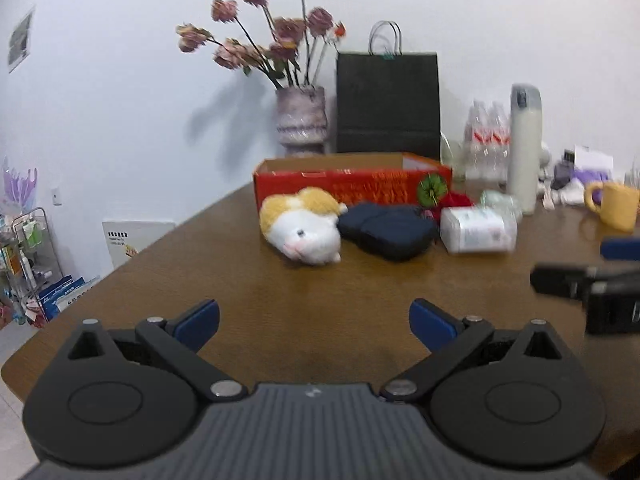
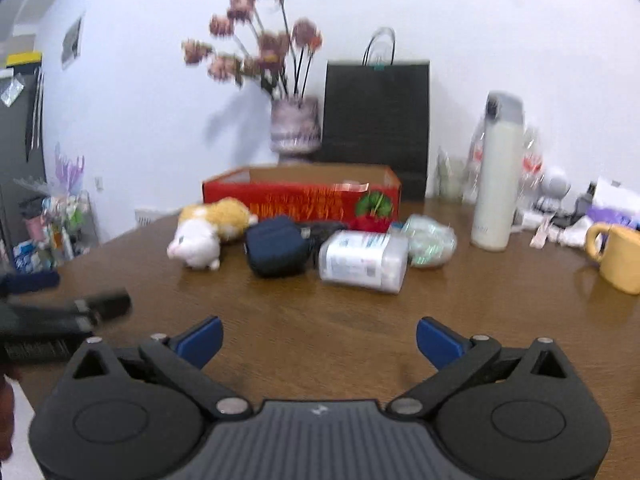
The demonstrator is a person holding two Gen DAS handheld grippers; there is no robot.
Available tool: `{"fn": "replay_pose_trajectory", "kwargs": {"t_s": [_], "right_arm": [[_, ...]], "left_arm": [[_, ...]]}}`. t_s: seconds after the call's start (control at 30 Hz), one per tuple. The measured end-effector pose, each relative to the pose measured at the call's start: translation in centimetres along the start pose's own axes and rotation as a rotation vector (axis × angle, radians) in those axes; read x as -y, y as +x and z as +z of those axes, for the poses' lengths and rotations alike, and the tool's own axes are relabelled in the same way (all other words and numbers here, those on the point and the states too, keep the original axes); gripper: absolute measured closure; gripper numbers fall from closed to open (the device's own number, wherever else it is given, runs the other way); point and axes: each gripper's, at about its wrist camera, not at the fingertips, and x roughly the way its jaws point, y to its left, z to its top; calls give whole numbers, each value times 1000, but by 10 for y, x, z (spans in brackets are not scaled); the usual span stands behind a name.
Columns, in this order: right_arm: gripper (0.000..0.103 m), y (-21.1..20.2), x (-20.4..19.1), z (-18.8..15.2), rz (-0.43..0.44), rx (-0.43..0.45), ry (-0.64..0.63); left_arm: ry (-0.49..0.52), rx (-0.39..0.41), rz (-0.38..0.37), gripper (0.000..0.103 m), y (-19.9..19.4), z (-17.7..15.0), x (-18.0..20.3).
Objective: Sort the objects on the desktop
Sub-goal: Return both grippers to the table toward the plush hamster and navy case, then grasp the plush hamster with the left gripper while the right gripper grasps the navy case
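Note:
A red cardboard box (image 1: 352, 184) (image 2: 300, 196) stands open-topped on the brown table. In front of it lie a white and yellow plush hamster (image 1: 304, 226) (image 2: 208, 226), a dark blue pouch (image 1: 386, 230) (image 2: 276, 246), a clear plastic jar on its side (image 1: 478, 230) (image 2: 364, 256) and a crumpled clear wrapper (image 2: 430, 240). My left gripper (image 1: 314, 322) is open over bare table, well short of the hamster. My right gripper (image 2: 319, 338) is open too, nothing between its blue pads, facing the jar from a distance. Each gripper shows at the edge of the other's view.
A vase of pink flowers (image 1: 300, 120) and a black paper bag (image 1: 388, 102) stand behind the box. A tall white flask (image 1: 524, 148) (image 2: 498, 172), a yellow mug (image 1: 614, 204) (image 2: 616, 256), water bottles and small clutter fill the right side. A storage rack (image 1: 28, 264) stands left of the table.

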Motion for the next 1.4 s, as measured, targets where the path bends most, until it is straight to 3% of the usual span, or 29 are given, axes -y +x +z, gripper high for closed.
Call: {"fn": "replay_pose_trajectory", "kwargs": {"t_s": [0.07, 0.2, 0.43, 0.63, 0.73, 0.77, 0.83, 1.0, 1.07, 1.1, 1.4], "right_arm": [[0, -1, -1, 0, -8, 9, -4], [0, 14, 2, 0, -25, -72, 3], [0, 41, 5, 14, -70, -74, 44], [0, 61, 2, 37, 41, -29, 47], [0, 73, -3, 46, 64, -16, 28], [0, 78, -5, 49, 63, -16, 16], [0, 90, -10, 55, 64, -24, -20], [0, 118, -15, 61, 74, -60, -78], [0, 128, -16, 59, 79, -74, -78], [1, 131, -18, 58, 84, -75, -82], [1, 141, -34, 51, 140, -75, -151]], "left_arm": [[-2, -8, 1, 0, 3, -1, 0], [-11, -58, 21, 0, 14, 0, -1], [-37, -75, 59, 0, 42, 31, -4], [-43, -87, 50, 0, 89, 63, -10], [-58, -141, 37, 0, 120, 72, -12], [-63, -157, 15, 2, 129, 73, -13], [-83, -200, -4, 18, 141, 71, -16], [-103, -221, -9, 29, 152, 64, -21], [-105, -221, -9, 52, 155, 64, -21], [-111, -212, -5, 55, 153, 65, -21], [14, -113, 9, 60, 108, 55, -22]]}}
